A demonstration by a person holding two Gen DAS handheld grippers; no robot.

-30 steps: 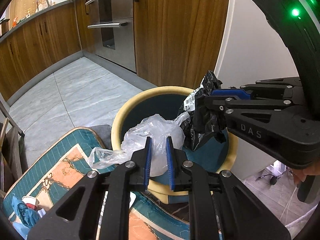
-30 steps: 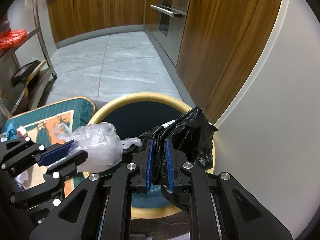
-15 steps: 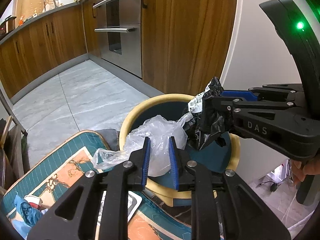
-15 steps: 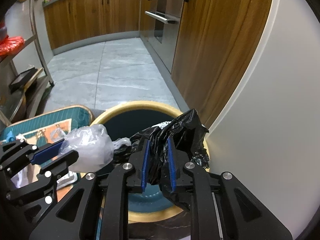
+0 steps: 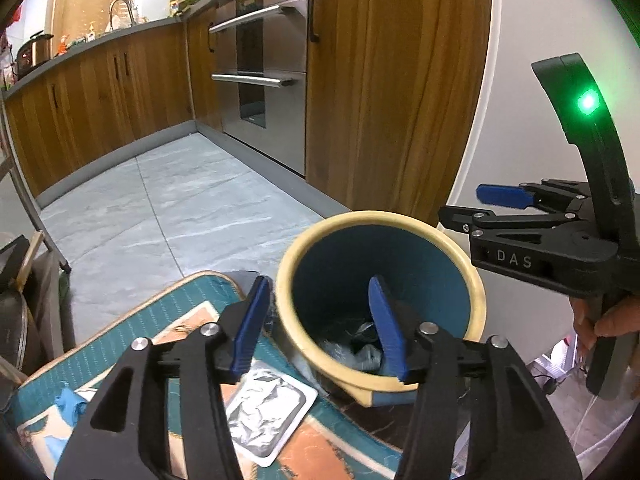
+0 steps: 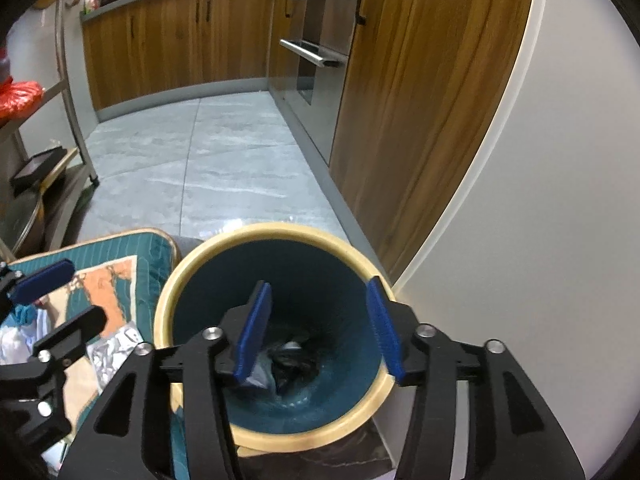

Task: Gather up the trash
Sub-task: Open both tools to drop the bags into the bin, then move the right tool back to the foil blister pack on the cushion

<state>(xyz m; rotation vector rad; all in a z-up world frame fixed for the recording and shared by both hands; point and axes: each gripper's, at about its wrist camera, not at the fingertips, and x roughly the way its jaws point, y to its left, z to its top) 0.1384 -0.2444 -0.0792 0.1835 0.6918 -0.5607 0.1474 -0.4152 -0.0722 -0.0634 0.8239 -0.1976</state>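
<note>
Trash bags (image 6: pixel 288 358), one clear and one black, lie at the bottom of the yellow-rimmed bin (image 6: pixel 276 234). Left gripper (image 5: pixel 320 320) and right gripper (image 6: pixel 318 326) hang over it, jaws opening and empty. Foil tray (image 5: pixel 266 408) lies at seven o'clock on the cushion (image 5: pixel 192 292).

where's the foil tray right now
In the left wrist view the foil tray lies flat on the patterned mat, bottom centre, just left of the bin and under the left gripper.

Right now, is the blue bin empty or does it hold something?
Not empty. The bin holds crumpled clear plastic and a black bag at its bottom.
</note>
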